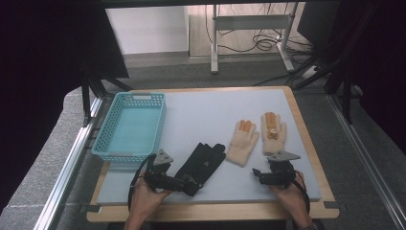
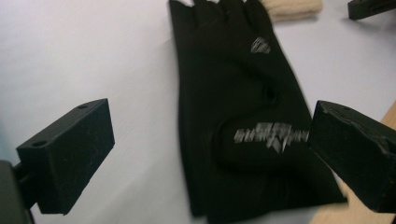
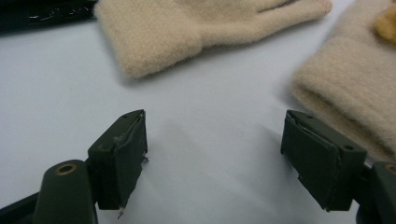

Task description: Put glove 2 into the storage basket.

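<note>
While flat on the grey mat (image 1: 215, 115), black glove (image 2: 233, 116) lies cuff-first between left gripper (image 2: 205, 163) jaws, spread wide, untouched; right gripper (image 3: 212, 158) agape, beige gloves (image 3: 187, 28) just beyond

I saw a pale mat (image 1: 215, 115) covering the table (image 1: 306, 139), whose wooden edge showed around it. A black glove (image 1: 201, 163) lay flat on the mat, its cuff between my left jaws and its fingers pointing away from them. Ahead of my right jaws lay two beige gloves: one (image 1: 242, 142) up and left of them, the other (image 1: 273, 131) beside the right jaw. A teal basket (image 1: 107, 125) sat well off to the left of the left jaws.
</note>
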